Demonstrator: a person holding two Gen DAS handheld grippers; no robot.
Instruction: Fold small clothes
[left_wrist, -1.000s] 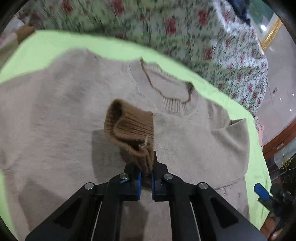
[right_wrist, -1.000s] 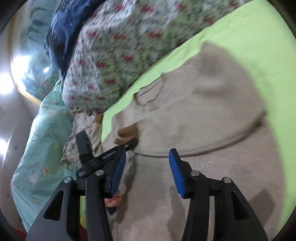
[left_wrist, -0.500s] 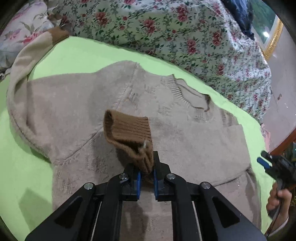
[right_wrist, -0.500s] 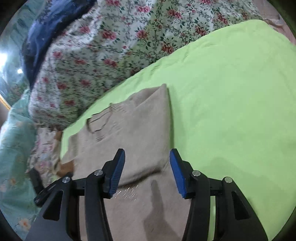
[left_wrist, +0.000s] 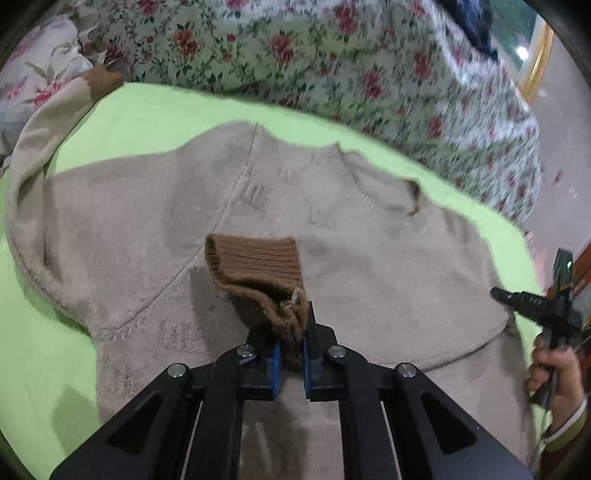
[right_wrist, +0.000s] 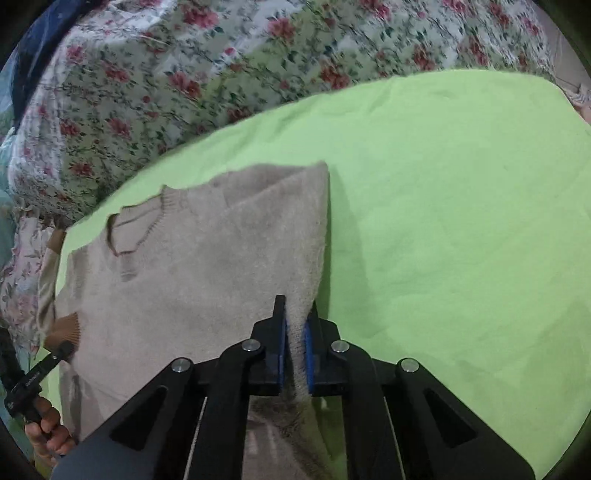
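Across the bright lime-green bedsheet (right_wrist: 461, 221), which is taking up most of the right wrist view, a beige fuzzy knit sweater (left_wrist: 369, 266) is lying spread with its ribbed neckline (left_wrist: 373, 188) pointing toward the white quilt printed with red roses (left_wrist: 332, 59) that is bunching up along the far edge. One long beige sleeve (left_wrist: 40, 122) is trailing off to the far left of the left wrist view, its brown ribbed cuff (left_wrist: 105, 79) resting at the border between sheet and floral cloth.

Nearer in, the other sleeve is lying folded across the sweater's chest, and its brown ribbed cuff end (left_wrist: 258, 266) is standing up off the fabric. The left gripper (left_wrist: 291, 363) is pinching the lower corner of that cuff, its blue pads pressing tight on the knit.

On the opposite side, the sweater's folded side edge (right_wrist: 317, 236) is running as a straight ridge next to bare green sheet. The right gripper (right_wrist: 294, 363) is pinching this edge, its fingers squeezing a narrow strip of beige knit between them.

At the margins, the person's hands are showing small: the right hand (left_wrist: 554, 373) is gripping its tool at the left wrist view's right border, and the left hand (right_wrist: 46, 430) is showing at the right wrist view's lower left.
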